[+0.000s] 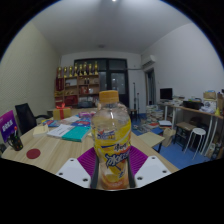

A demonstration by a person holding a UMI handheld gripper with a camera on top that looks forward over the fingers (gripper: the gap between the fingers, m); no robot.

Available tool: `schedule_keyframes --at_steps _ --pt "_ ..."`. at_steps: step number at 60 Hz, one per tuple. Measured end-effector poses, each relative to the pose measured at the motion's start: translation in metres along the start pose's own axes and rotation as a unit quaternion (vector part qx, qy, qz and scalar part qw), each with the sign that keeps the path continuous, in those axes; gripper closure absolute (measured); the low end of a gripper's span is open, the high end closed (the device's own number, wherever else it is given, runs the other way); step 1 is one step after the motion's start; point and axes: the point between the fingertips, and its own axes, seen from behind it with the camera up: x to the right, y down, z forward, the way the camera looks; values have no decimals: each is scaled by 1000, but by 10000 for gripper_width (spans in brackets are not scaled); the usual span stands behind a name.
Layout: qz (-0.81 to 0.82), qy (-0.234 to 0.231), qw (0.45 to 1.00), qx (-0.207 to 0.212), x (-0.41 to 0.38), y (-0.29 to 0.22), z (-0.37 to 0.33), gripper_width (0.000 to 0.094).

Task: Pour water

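Note:
A clear plastic bottle [111, 140] with an orange cap, a yellow label and orange-yellow liquid stands upright between my two fingers. My gripper [111, 168] is shut on the bottle, with the purple pads [87, 160] pressing its lower body on both sides. The bottle appears held above the wooden table [45, 152]. Its base is hidden below the fingers. No cup or other vessel for the pour shows in the view.
Books and papers [68, 130] lie on the table beyond the bottle, with a purple box [8, 125] to the left. A black chair [26, 115] stands behind the table. Desks with a monitor [166, 95] and white stools [197, 137] stand to the right. Shelves [78, 82] line the far wall.

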Motion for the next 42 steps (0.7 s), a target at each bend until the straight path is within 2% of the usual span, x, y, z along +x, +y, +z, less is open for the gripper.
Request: schedule_keyframes --at_steps 4,6,7,8,15,18,28,33,36,41,42 --pt "5 17 1000 4 -9 5 3 495" --pt "4 22 1000 -3 -8 5 3 526" --pt "3 23 1000 -8 -9 5 2 506" --pt "1 24 1000 -14 -10 5 3 557" --pt "-13 22 998 -51 -28 -4 0 617" --pt "-45 25 997 -51 -30 -28 -12 620" --pt "-197 31 979 -49 -116 -109 -27 620" --pt "-311 36 949 -46 -181 -143 -35 621" --pt "-395 33 918 -32 -231 -144 -26 619" --pt "-547 29 836 -17 -298 -156 -27 621" --pt "-572 40 820 -11 -317 -143 -17 621"
